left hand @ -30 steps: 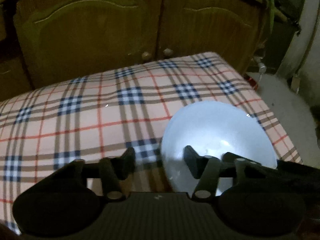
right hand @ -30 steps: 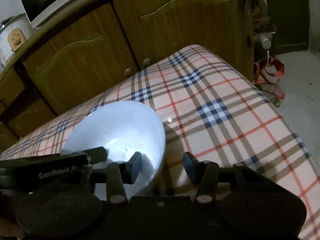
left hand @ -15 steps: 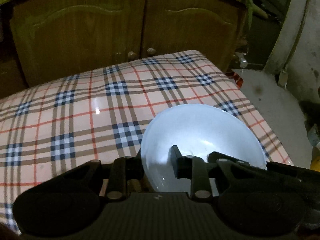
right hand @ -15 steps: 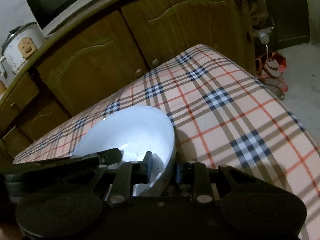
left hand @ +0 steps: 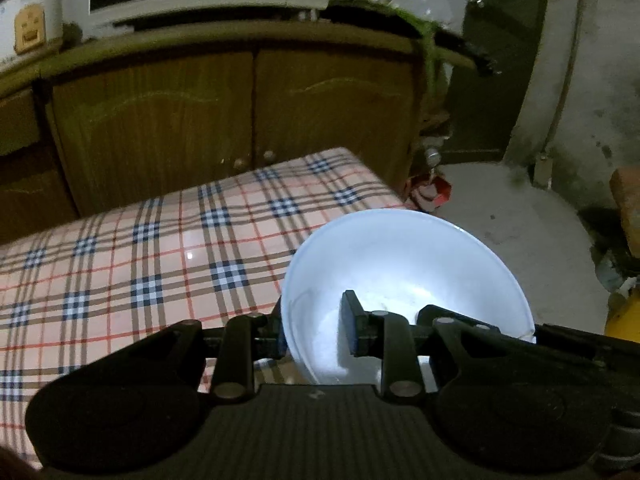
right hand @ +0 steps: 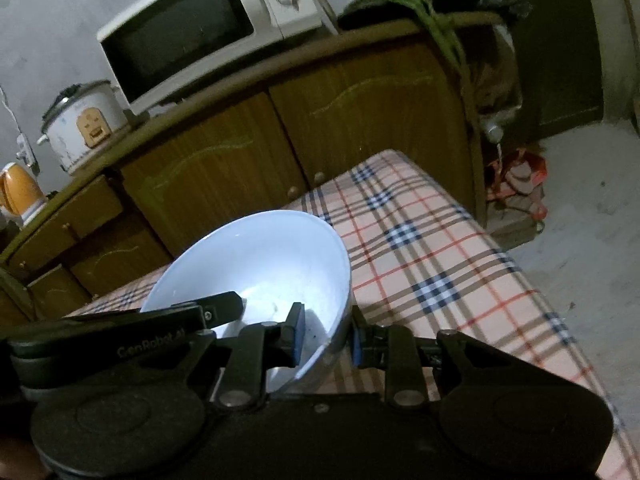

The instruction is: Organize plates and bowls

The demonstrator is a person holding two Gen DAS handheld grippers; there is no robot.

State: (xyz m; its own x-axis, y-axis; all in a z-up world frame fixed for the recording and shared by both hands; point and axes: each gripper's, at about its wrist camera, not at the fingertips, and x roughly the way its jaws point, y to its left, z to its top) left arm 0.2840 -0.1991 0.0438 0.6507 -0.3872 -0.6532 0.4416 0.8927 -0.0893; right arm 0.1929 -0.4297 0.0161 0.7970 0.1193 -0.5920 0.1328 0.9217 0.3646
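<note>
A large white bowl (left hand: 404, 264) hangs above the plaid-covered table (left hand: 160, 264), gripped from both sides. My left gripper (left hand: 316, 332) is shut on the bowl's left rim, one finger inside and one outside the wall. In the right wrist view the same white bowl (right hand: 256, 264) is pinched at its right rim by my right gripper (right hand: 326, 340), also with one finger inside and one outside. The left gripper's finger shows inside the bowl at left in that view. The bowl looks empty.
Brown wooden cabinets (right hand: 360, 128) stand behind the table, with a microwave (right hand: 208, 28) and a rice cooker (right hand: 84, 124) on top. The table's right edge drops to a grey concrete floor (right hand: 580, 240). Red and orange clutter (right hand: 520, 184) lies by the cabinet's corner.
Both grippers shut on the bowl's opposite rims and lifted it off the table. The view has risen, so the cabinet top and microwave now show.
</note>
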